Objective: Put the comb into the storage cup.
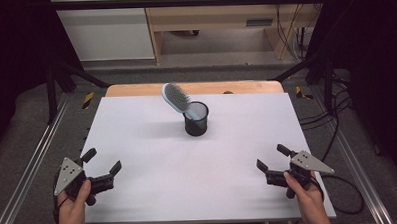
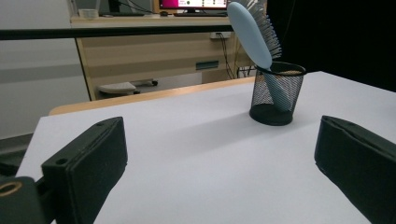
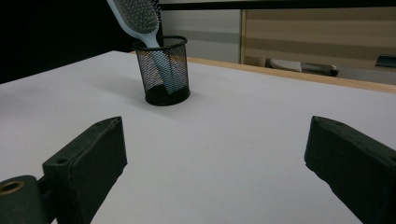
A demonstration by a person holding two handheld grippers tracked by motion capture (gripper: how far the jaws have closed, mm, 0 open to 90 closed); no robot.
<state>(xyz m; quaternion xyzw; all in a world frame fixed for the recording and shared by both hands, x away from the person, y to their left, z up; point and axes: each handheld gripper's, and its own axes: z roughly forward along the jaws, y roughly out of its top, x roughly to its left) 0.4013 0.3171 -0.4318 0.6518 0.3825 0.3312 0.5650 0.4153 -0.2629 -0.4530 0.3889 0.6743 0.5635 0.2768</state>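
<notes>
A black mesh cup [image 1: 196, 119] stands upright on the white table top [image 1: 153, 158], slightly behind its middle. A light blue hairbrush [image 1: 176, 98] rests handle-down in it, head leaning to the upper left, bristles facing right. The cup [image 2: 276, 93] and brush [image 2: 252, 32] appear ahead of the left jaws; the cup [image 3: 162, 70] and brush [image 3: 137, 18] also sit ahead of the right jaws. My left gripper [image 1: 102, 161] is open near the front left corner. My right gripper [image 1: 269, 157] is open near the front right corner. Both hold nothing, well short of the cup.
A wooden strip [image 1: 135, 90] borders the table's far edge. Metal rails [image 1: 33, 163] run along both sides. Behind stand a wooden desk [image 1: 208, 21] and cables [image 1: 336, 112] on the floor at the right.
</notes>
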